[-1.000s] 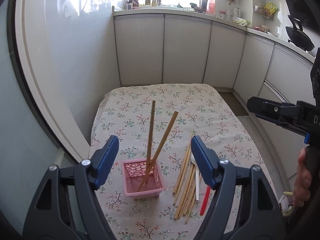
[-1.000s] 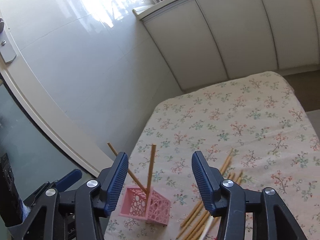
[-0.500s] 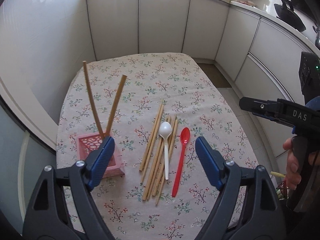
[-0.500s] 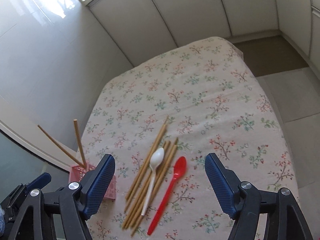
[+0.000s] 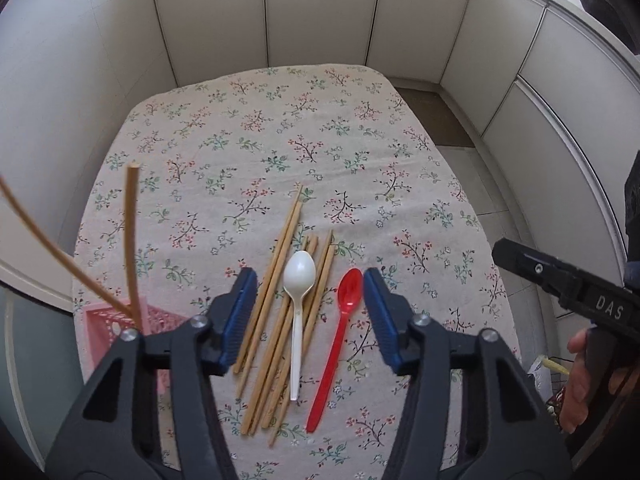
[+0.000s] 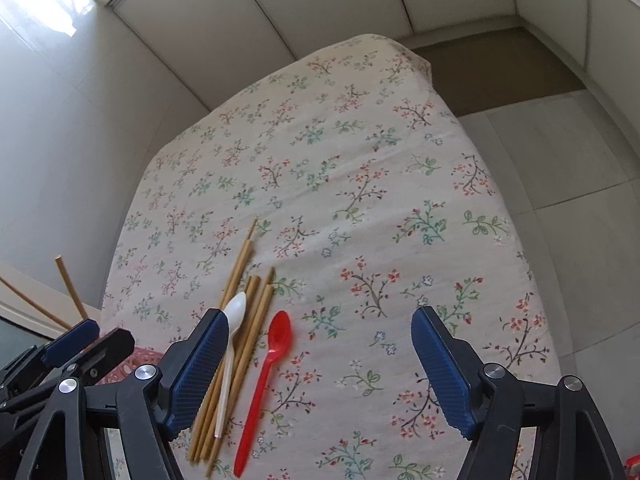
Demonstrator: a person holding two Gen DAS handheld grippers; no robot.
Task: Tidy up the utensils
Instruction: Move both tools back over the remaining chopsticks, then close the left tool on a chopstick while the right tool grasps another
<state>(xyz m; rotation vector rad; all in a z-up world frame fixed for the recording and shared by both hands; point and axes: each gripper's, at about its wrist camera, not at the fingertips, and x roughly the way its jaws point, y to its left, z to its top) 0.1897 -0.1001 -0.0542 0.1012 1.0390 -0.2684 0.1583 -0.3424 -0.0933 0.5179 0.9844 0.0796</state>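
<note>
Lying on the floral cloth: chopsticks in a loose bundle, white spoon across them, red spoon beside. Left view alone shows pink basket with 2 chopsticks standing tilted. Left tongs spread wide above the bundle, empty; right tongs spread wider, empty.

So you've swung both claws off the pink basket and down over the loose pile. Your left claw now brackets the white spoon and chopsticks, closer than before; your right claw now sits over the red spoon.
</note>
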